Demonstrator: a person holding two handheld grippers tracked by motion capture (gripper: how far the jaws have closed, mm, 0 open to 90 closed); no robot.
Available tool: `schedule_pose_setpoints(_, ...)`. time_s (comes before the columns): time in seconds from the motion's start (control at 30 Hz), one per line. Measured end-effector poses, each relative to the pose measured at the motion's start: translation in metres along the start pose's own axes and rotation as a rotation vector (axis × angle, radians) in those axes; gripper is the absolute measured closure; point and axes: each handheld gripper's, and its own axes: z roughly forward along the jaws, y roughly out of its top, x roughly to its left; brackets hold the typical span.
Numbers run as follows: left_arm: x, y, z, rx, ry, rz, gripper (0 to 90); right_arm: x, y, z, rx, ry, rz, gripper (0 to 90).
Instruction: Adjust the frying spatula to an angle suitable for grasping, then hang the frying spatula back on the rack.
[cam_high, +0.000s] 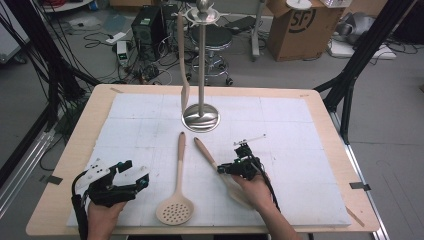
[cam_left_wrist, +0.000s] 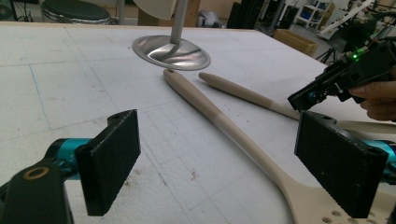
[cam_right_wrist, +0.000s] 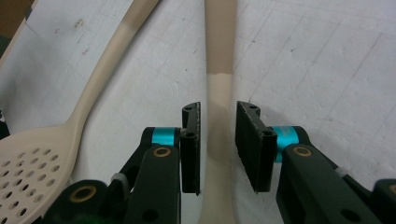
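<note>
With the right gripper (cam_right_wrist: 218, 140) part-open astride the beige wooden-handled spatula (cam_right_wrist: 219, 56), flat on the white mat at five o'clock from the steel stand (cam_high: 200, 117), pads clear: judged pre-grasp; close, lift; left gripper (cam_left_wrist: 233, 161) wide, empty.

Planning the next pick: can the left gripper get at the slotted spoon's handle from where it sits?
Probably yes: the left gripper is open, and the slotted spoon lies on bare mat beside it, nothing between.

Black hand-held gripper (cam_right_wrist: 218, 144), teal collars, brass-ringed pivots, ribbed black pads (cam_right_wrist: 250, 140), green light, trailing black cable
</note>
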Motion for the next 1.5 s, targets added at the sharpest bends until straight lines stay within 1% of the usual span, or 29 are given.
schedule_pose_setpoints(0.13, -0.001, 0.0, 0.001, 0.002, -0.003, 0.002, 14.9, 0.001, 0.001, 0.003, 0.002, 0.001, 0.01, 67.7)
schedule_pose_setpoints(0.23, 0.0, 0.0, 0.001, 0.001, -0.003, 0.0, 14.9, 0.004, 0.001, 0.008, 0.008, -0.009, -0.007, 67.3)
schedule_pose_setpoints(0.27, 0.0, 0.0, 0.001, 0.001, -0.004, -0.001, 14.9, 0.005, 0.001, 0.01, 0.015, -0.017, -0.018, 67.4)
schedule_pose_setpoints(0.33, -0.001, 0.0, 0.0, 0.004, -0.004, 0.002, 14.9, 0.008, 0.0, 0.011, 0.009, -0.035, -0.036, 67.5)
schedule_pose_setpoints(0.43, -0.001, 0.0, 0.0, 0.002, -0.004, 0.002, 14.9, 0.013, -0.003, 0.013, -0.013, -0.068, -0.071, 67.3)
schedule_pose_setpoints(0.53, -0.001, 0.0, 0.0, -0.001, -0.002, 0.004, 14.9, 0.016, -0.008, 0.015, -0.05, -0.087, -0.095, 67.4)
schedule_pose_setpoints(0.6, -0.002, 0.0, 0.0, 0.003, -0.004, 0.004, 14.9, 0.017, -0.01, 0.015, -0.065, -0.095, -0.106, 69.0)
schedule_pose_setpoints(0.7, -0.002, 0.0, 0.0, 0.003, -0.003, 0.007, 14.9, 0.019, -0.011, 0.017, -0.081, -0.124, -0.127, 73.2)
schedule_pose_setpoints(1.0, -0.002, 0.0, 0.0, 0.005, 0.0, 0.008, 14.9, 0.025, -0.017, 0.02, -0.124, -0.166, -0.191, 73.0)
schedule_pose_setpoints(1.1, -0.002, 0.0, 0.0, 0.001, 0.0, 0.006, 14.9, 0.028, -0.019, 0.021, -0.134, -0.194, -0.22, 76.4)
schedule_pose_setpoints(1.13, -0.002, 0.0, 0.0, 0.002, -0.002, 0.006, 14.9, 0.029, -0.019, 0.021, -0.132, -0.198, -0.228, 77.0)
schedule_pose_setpoints(1.2, -0.001, 0.0, 0.0, 0.002, -0.001, 0.001, 14.9, 0.027, -0.02, 0.02, -0.148, -0.182, -0.226, 77.6)
schedule_pose_setpoints(1.27, 0.0, 0.0, -0.001, 0.0, 0.0, 0.001, 14.9, 0.028, -0.022, 0.018, -0.181, -0.177, -0.243, 77.7)
schedule_pose_setpoints(1.3, 0.0, 0.0, -0.001, 0.002, 0.0, 0.0, 15.0, 0.029, -0.022, 0.016, -0.201, -0.17, -0.239, 77.7)
schedule_pose_setpoints(1.47, 0.0, 0.0, -0.002, -0.001, 0.002, 0.0, 14.9, 0.03, -0.014, -0.002, -0.345, -0.146, -0.25, 77.8)
schedule_pose_setpoints(1.5, 0.0, 0.0, -0.002, -0.002, 0.003, -0.002, 14.9, 0.031, -0.012, -0.006, -0.369, -0.15, -0.254, 77.8)
